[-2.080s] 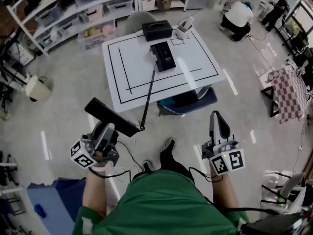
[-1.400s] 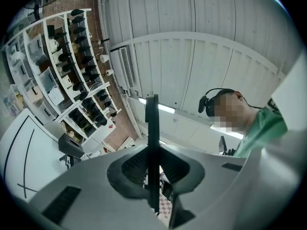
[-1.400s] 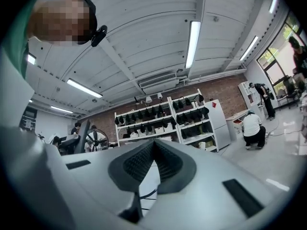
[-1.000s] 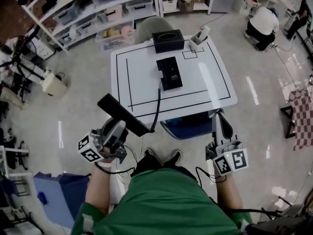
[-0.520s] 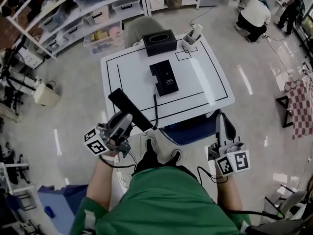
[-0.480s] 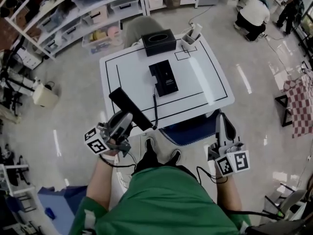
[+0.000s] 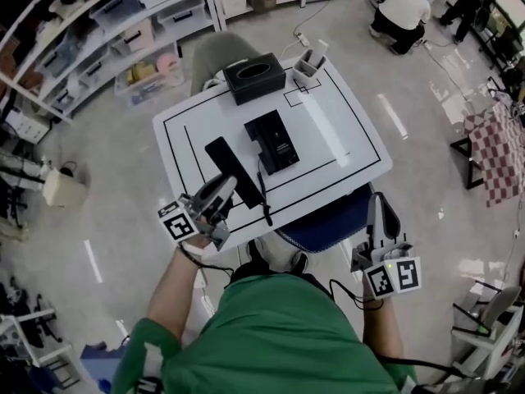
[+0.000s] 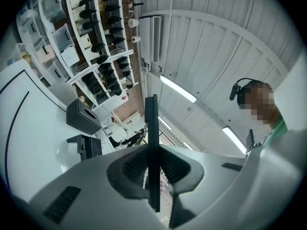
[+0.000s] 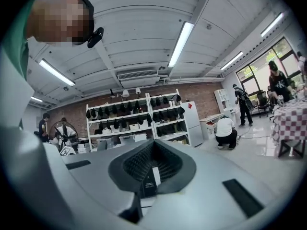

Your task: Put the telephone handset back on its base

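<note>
The fingers (image 8: 130, 169) of my left gripper (image 7: 221, 191) are clamped on the handset (image 8: 152, 138) near its cord end. Its long black body hangs over the counter (image 7: 344, 138), just beside the base (image 7: 275, 140). It looks rigid, light and smooth, so a grip nearer the middle would balance it better. The cord (image 7: 264, 208) may tug. My right gripper (image 7: 380, 212) is closed on nothing, off the counter.

Matt handset (image 7: 234, 171), glossy table (image 7: 344, 130)

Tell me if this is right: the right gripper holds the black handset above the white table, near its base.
No: the left gripper holds the handset, as the left gripper view shows. The right gripper is shut on nothing. The rest is right.
</note>
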A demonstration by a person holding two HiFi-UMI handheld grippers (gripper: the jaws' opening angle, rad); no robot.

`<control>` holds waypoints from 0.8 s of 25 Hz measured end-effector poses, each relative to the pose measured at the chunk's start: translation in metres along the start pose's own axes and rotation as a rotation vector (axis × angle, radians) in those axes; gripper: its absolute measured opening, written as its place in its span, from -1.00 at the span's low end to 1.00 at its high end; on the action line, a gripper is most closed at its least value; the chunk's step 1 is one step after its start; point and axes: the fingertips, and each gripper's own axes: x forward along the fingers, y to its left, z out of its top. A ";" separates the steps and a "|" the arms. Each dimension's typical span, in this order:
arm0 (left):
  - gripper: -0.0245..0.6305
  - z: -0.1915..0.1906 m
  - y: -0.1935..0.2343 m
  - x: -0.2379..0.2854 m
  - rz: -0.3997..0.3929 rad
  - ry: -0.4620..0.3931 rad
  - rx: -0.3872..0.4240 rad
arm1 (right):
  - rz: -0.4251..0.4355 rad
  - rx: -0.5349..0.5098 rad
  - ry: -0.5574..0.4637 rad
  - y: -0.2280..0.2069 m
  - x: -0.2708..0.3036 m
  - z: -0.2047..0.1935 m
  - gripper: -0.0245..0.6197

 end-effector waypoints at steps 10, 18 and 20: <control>-0.68 -0.028 0.098 0.040 0.040 0.123 -0.120 | -0.157 -0.020 0.006 0.008 -0.003 -0.011 -0.86; -0.68 -0.060 0.171 0.056 0.136 0.178 -0.227 | -0.261 -0.027 0.043 0.011 -0.019 -0.023 -0.85; -0.68 -0.066 0.182 0.061 0.147 0.177 -0.249 | -0.277 -0.028 0.054 0.011 -0.022 -0.025 -0.86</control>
